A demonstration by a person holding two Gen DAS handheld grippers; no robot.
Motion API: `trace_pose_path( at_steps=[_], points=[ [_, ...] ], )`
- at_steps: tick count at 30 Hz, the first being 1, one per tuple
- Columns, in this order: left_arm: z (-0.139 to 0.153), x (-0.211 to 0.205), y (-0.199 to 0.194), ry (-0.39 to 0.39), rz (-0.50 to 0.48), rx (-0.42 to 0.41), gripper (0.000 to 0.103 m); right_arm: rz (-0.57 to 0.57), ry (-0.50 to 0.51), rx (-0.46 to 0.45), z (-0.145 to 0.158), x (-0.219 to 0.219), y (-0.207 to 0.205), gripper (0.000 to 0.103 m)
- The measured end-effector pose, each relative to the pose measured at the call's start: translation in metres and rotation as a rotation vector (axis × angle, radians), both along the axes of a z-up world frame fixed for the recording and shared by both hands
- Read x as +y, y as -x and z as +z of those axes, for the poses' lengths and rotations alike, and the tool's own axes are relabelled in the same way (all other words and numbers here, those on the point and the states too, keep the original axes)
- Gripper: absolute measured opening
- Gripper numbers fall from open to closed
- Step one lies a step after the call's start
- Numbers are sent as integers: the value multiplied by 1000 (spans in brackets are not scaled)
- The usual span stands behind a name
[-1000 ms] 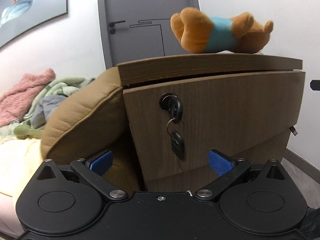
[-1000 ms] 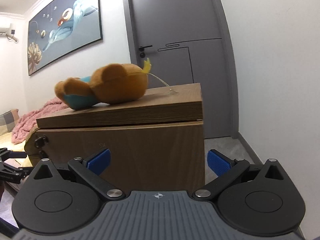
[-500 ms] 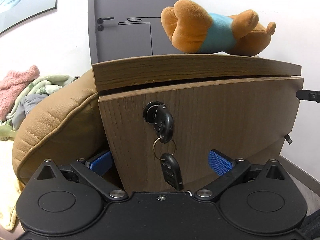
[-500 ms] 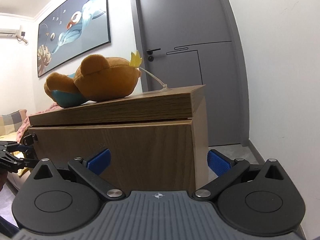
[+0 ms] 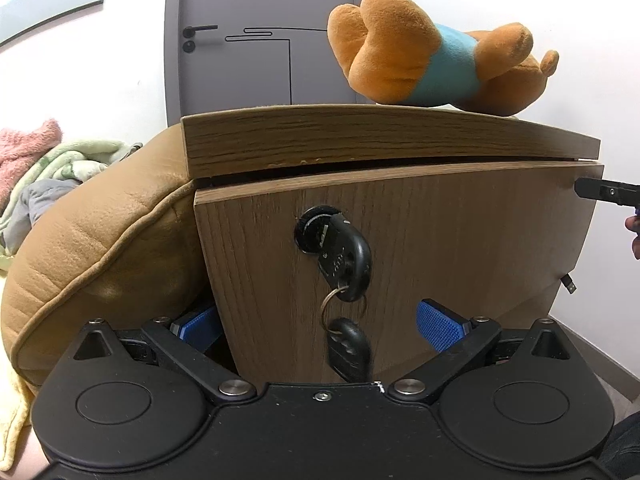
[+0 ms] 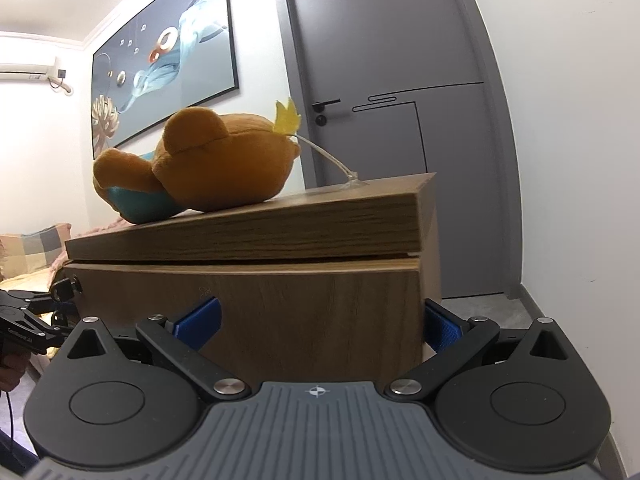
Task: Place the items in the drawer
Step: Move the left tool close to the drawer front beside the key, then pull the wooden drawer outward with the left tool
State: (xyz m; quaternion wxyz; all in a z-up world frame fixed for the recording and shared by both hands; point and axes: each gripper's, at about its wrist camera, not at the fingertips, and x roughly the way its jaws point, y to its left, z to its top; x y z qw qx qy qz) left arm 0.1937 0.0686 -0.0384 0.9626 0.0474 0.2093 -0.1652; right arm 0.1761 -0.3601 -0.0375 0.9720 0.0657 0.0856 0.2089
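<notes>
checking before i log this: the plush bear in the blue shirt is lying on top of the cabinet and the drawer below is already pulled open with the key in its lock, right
Not quite. The drawer front is shut, flush under the cabinet top, as the left wrist view shows. The rest holds: the plush bear in the blue shirt lies on top, and the key is in the lock.

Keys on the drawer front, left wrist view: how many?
2. One key sits in the lock of the drawer front; a second key hangs below on the ring. More may be hidden.
</notes>
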Motion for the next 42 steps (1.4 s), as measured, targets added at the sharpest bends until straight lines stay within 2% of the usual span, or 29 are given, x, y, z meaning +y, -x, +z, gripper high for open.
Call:
trace_pose_path(
  at_steps=[10,15,19,24,37,42],
  points=[
    [4,9,2,4,13,12,100,5,41,-19,0,3,0,103],
    [4,17,14,-17,10,12,100,46,61,-23,1,-1,4,103],
    [7,30,23,3,2,17,100,75,92,-30,0,-3,12,103],
    [4,23,33,-8,-9,16,100,97,107,-31,2,-6,20,103],
    [5,37,79,-2,-10,15,100,115,150,-28,4,-3,57,103],
    [6,58,105,-2,-24,7,100,113,140,-21,4,-3,73,103]
  ],
)
